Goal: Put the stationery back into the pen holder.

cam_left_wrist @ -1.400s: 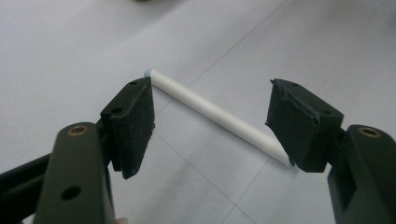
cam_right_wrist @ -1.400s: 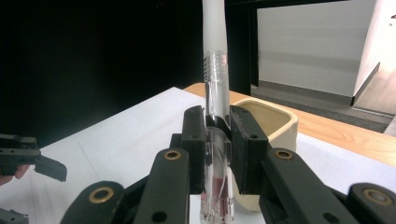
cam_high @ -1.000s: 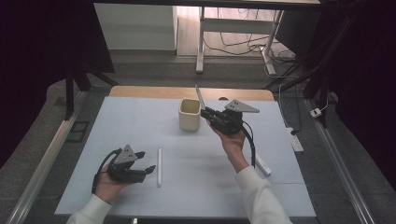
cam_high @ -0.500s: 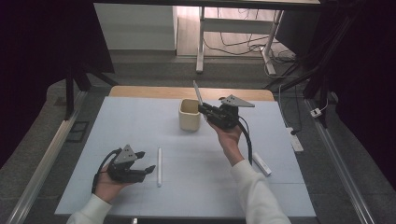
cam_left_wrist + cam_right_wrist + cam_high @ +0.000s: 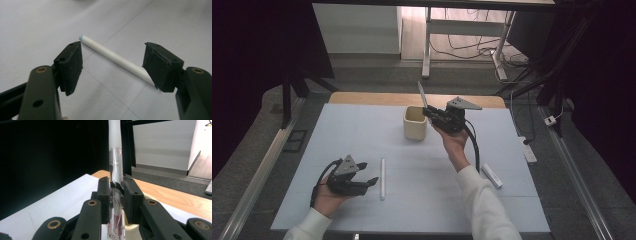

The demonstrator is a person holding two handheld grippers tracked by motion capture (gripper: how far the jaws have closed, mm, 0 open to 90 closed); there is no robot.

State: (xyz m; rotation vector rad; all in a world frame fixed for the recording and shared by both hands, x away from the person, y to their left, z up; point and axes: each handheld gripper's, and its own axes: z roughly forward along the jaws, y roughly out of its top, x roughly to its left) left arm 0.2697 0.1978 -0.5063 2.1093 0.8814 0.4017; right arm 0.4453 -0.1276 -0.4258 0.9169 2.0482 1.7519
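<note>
My right gripper (image 5: 431, 114) is shut on a pen (image 5: 422, 94) with a clear barrel and a white end, held tilted upright just above and beside the cream cup (image 5: 415, 123). In the right gripper view the pen (image 5: 115, 167) rises between the closed jaws of my right gripper (image 5: 116, 192), with the cup's rim (image 5: 133, 228) just below. My left gripper (image 5: 368, 173) rests at the near left, open. A white pen (image 5: 382, 179) lies on the mat just right of it. In the left gripper view this white pen (image 5: 115, 58) lies just beyond the open jaws of my left gripper (image 5: 113, 56), untouched.
A pale blue mat (image 5: 337, 130) covers the table, with a wooden strip (image 5: 372, 97) at the far edge. Another white marker (image 5: 491, 175) lies at the near right beside the right forearm. A cable trails from the right gripper along the arm.
The right gripper has carried its pen a little farther back and left, closer over the cup. The left gripper and the white pen have stayed put.
</note>
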